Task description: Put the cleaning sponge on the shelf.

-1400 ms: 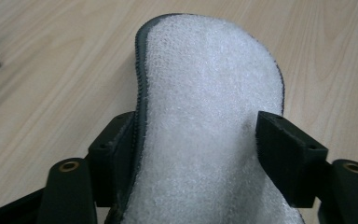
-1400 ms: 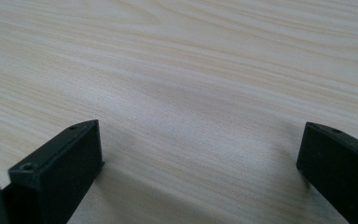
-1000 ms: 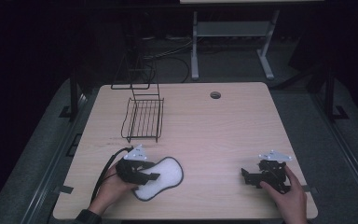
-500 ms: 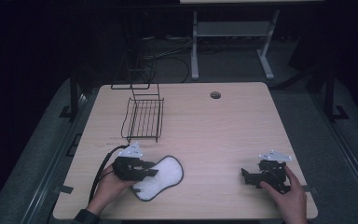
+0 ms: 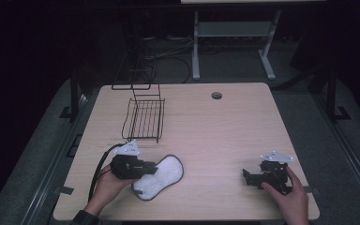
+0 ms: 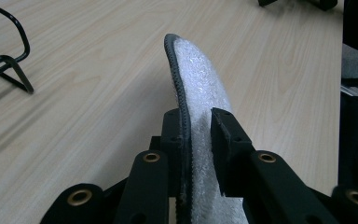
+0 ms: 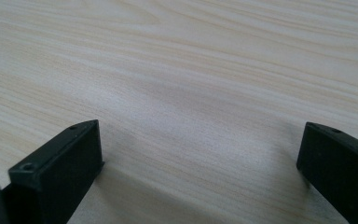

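Note:
A white fleece insole [image 5: 163, 176] with a grey rim lies on the wooden table [image 5: 225, 131] at the front left. My left gripper [image 5: 150, 168], held in a hand, lies on its side at the insole's left end. In the left gripper view the insole [image 6: 200, 84] runs between the two black jaws. They have just been closing and now press on it from both sides. At the front right, a hand rests my right gripper [image 5: 247, 176] on the table. In the right gripper view my right gripper [image 7: 200, 154] is open over bare wood.
A black wire rack [image 5: 143, 117] stands behind the left gripper, and its foot [image 6: 4, 56] lies near in the left gripper view. A round cable hole [image 5: 216, 95] sits at the table's far edge. Metal frame legs [image 5: 197, 47] stand on the floor beyond.
The left gripper's jaws have drawn together on the insole's near end, and the hand shifted slightly left. The right hand and its gripper have stayed where they were.

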Motion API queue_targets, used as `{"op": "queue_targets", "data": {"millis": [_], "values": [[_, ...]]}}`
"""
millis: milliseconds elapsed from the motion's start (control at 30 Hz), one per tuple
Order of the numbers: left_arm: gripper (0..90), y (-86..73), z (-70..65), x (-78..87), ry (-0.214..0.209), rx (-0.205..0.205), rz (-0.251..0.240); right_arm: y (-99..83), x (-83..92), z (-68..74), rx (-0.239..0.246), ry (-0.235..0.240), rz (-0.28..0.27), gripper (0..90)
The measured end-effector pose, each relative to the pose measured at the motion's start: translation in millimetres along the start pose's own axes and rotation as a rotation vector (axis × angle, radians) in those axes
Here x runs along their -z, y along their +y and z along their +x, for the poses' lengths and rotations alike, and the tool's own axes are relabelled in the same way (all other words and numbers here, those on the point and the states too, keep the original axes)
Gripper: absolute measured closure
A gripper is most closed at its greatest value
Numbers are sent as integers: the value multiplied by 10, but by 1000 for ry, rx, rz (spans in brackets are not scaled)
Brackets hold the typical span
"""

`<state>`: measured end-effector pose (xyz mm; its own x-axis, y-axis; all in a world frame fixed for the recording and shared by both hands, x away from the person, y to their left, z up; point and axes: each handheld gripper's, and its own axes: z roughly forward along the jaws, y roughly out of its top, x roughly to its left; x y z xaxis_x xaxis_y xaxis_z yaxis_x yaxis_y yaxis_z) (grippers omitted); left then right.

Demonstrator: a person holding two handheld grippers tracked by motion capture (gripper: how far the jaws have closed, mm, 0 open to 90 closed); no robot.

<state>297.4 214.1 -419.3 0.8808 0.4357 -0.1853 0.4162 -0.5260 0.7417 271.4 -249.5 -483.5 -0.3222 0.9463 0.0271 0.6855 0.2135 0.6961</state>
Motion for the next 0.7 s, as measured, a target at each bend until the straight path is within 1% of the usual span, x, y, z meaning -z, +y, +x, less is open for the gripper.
{"op": "queue_targets", "data": {"millis": [367, 567, 700], "values": [[808, 46, -27, 65, -13, 18, -25, 0, 0, 0, 0, 0, 0, 0], [832, 78, -64, 99, -30, 17, -33, 0, 0, 0, 1, 0, 0, 0], [834, 85, -67, 115, -24, 14, -36, 0, 0, 0, 0, 0, 0, 0]]}}
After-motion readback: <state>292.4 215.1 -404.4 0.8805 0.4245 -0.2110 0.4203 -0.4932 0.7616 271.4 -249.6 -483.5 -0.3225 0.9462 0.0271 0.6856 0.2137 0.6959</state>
